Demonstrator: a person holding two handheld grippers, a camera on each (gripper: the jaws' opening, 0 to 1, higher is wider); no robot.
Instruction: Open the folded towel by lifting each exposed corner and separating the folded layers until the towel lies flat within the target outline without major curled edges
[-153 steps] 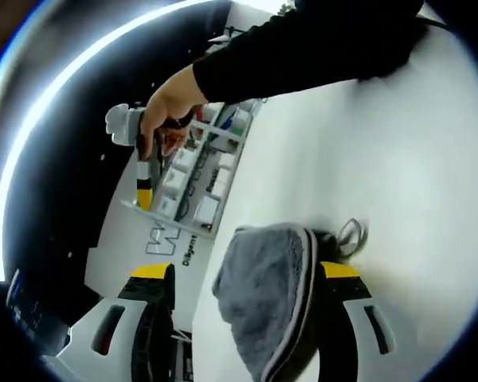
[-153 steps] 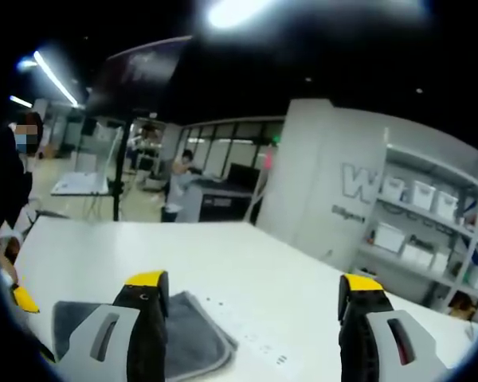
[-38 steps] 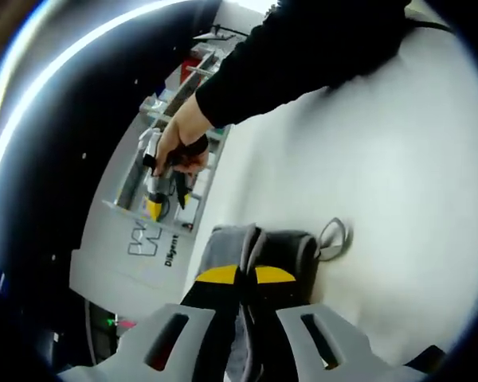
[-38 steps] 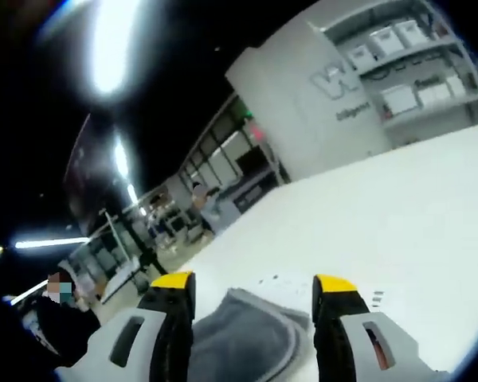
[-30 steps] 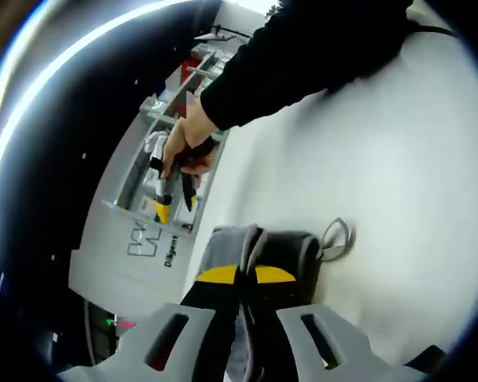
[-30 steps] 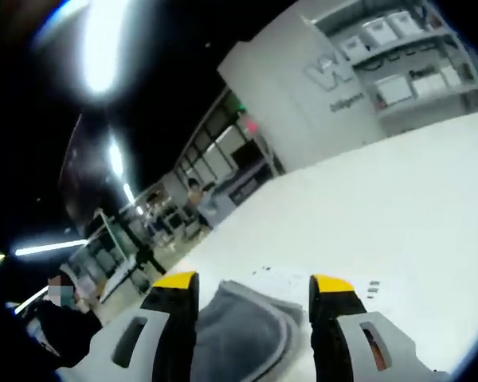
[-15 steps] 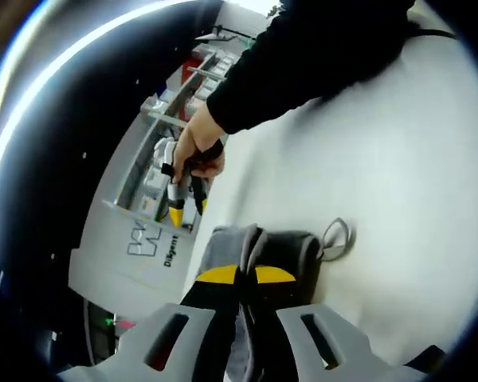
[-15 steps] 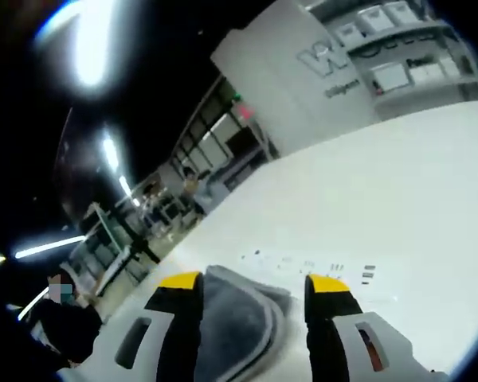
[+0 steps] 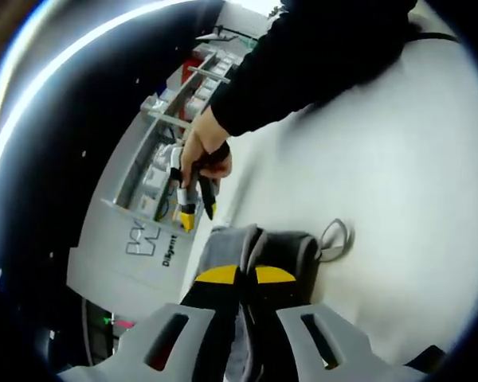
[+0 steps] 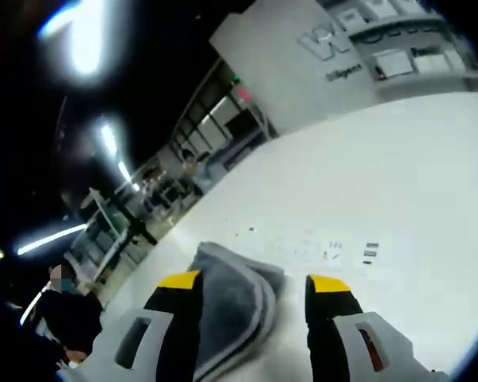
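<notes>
Grey towel (image 9: 283,251) pinched by left gripper (image 9: 247,275); right gripper (image 10: 251,282) spread wide, empty.

Towel (image 9: 283,253) grey, plush, lighter stitched edge, folded in layers on the white surface (image 9: 398,183). Small hanging loop sticks out at one corner, flat on the surface (left gripper view). Right gripper view: same towel (image 10: 231,298), rounded fold edge up, layers stacked

A white table (image 10: 398,183) carries a folded grey towel (image 10: 227,306) and small printed marks (image 10: 352,251).
</notes>
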